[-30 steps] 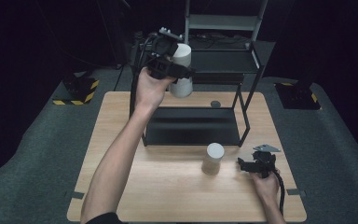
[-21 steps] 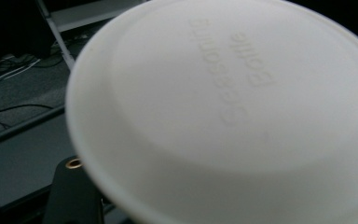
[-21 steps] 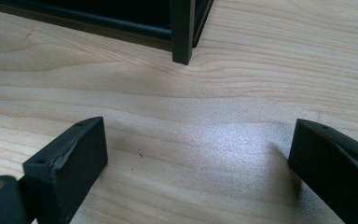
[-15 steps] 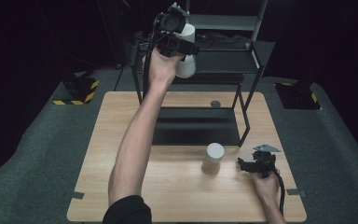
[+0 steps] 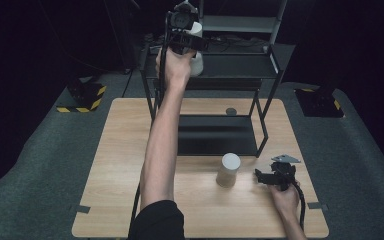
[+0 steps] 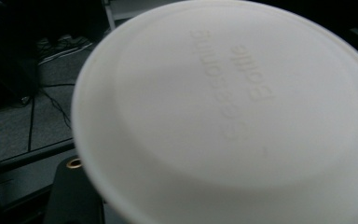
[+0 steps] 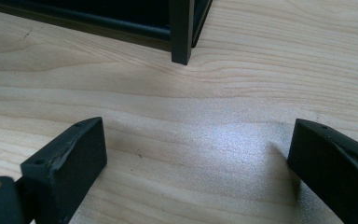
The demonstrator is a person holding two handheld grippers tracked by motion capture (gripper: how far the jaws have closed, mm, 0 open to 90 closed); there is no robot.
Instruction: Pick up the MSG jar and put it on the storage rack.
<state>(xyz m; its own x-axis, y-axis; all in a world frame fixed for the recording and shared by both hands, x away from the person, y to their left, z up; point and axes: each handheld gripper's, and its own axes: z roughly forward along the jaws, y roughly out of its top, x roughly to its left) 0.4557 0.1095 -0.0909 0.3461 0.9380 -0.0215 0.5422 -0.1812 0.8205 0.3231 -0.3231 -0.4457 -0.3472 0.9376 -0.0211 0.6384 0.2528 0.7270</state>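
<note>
Above black rack (image 5: 260, 65): left gripper (image 5: 184, 31) jaws clamp white bottle (image 5: 196, 50), seemingly; right gripper (image 7: 196, 172) jaws apart on wooden table (image 5: 125, 165).

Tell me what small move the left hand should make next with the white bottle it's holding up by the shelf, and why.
Probably ease the white bottle forward and down onto the black rack's upper shelf. The left tool is shut on it at about shelf height, over that shelf's left end, and nothing else seems to stand there. The right tool rests open on the table.
</note>
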